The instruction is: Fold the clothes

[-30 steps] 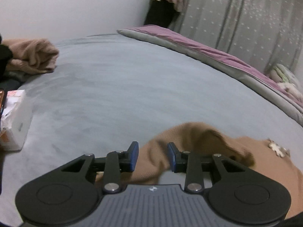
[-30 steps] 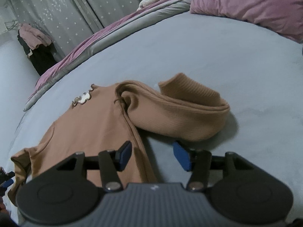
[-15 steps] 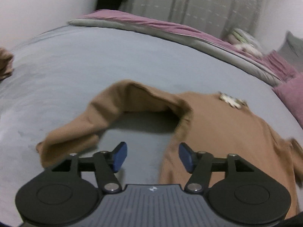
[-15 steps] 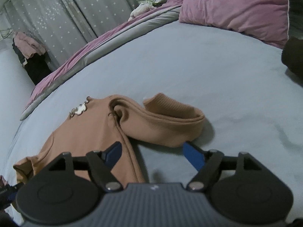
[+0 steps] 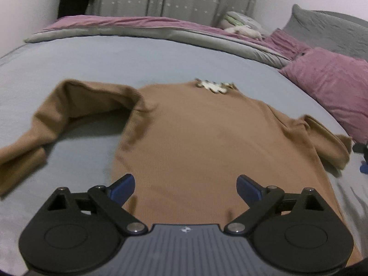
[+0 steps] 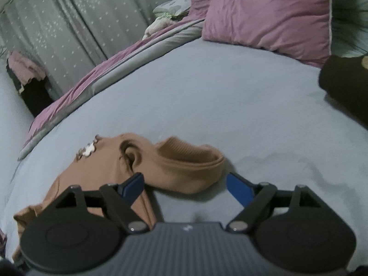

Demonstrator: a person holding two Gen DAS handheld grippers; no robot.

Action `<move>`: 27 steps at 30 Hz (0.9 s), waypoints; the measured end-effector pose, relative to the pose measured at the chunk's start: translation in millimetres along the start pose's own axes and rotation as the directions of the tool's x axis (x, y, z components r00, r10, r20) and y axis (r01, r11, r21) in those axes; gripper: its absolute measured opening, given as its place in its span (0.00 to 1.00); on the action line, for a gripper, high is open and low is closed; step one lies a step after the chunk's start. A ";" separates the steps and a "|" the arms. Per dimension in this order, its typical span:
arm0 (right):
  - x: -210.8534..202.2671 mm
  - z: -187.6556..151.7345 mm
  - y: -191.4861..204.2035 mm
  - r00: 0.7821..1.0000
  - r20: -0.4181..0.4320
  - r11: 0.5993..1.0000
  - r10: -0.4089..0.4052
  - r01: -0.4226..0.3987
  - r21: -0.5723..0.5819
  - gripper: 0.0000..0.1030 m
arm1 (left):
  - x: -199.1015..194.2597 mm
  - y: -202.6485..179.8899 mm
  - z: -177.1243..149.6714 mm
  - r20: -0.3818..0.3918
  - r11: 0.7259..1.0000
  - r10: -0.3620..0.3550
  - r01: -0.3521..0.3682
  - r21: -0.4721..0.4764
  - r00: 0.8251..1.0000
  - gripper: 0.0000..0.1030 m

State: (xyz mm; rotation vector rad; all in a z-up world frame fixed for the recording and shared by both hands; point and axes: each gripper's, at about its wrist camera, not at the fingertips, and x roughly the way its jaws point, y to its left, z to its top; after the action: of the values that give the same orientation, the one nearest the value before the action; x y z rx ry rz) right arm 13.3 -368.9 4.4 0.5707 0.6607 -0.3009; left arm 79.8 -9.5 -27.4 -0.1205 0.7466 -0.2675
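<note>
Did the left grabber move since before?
Yes. The left gripper swung rightward: the purple pillow now shows, and the jaws gape over the brown knit sweater.

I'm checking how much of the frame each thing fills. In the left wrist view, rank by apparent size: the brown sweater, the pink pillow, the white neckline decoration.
1. brown sweater, though being nearest the camera enlarges it
2. pink pillow
3. white neckline decoration

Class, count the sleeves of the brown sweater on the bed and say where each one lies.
2. One sleeve bends out to the left of the brown sweater in the left wrist view; the other sleeve lies doubled over at its right edge.
</note>
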 end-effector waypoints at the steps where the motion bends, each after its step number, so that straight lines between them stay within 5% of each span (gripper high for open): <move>1: -0.5 2.3 -3.4 1.000 0.005 1.000 -0.004 0.004 0.016 0.80 | 1.4 -2.1 -1.3 -0.002 1.000 -0.006 0.006 0.005 1.000 0.93; 13: 11.4 10.3 -47.7 1.000 0.002 0.974 0.022 -0.022 0.226 0.75 | 14.1 -16.3 -13.0 -0.040 0.999 -0.020 0.022 0.047 0.999 0.93; 21: 18.5 20.7 -37.1 0.998 0.050 0.981 0.048 -0.056 0.184 0.74 | 13.6 -16.8 -14.6 -0.038 0.999 -0.019 0.021 0.045 0.999 0.93; 24: 28.5 17.1 -26.5 0.996 0.051 0.985 0.076 -0.083 0.149 0.65 | 12.8 -16.7 -15.3 -0.038 0.999 -0.019 0.021 0.043 0.999 0.93; 27: 38.4 13.4 -16.0 0.993 0.050 0.987 0.105 -0.110 0.114 0.41 | 12.5 -16.5 -14.9 -0.038 0.999 -0.018 0.020 0.041 0.999 0.93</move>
State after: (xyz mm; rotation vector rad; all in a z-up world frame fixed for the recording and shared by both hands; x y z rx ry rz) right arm 41.9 -392.8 -18.4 0.7072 0.5702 -0.2510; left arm 75.1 -29.0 -43.1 -0.0832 0.7768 -0.3039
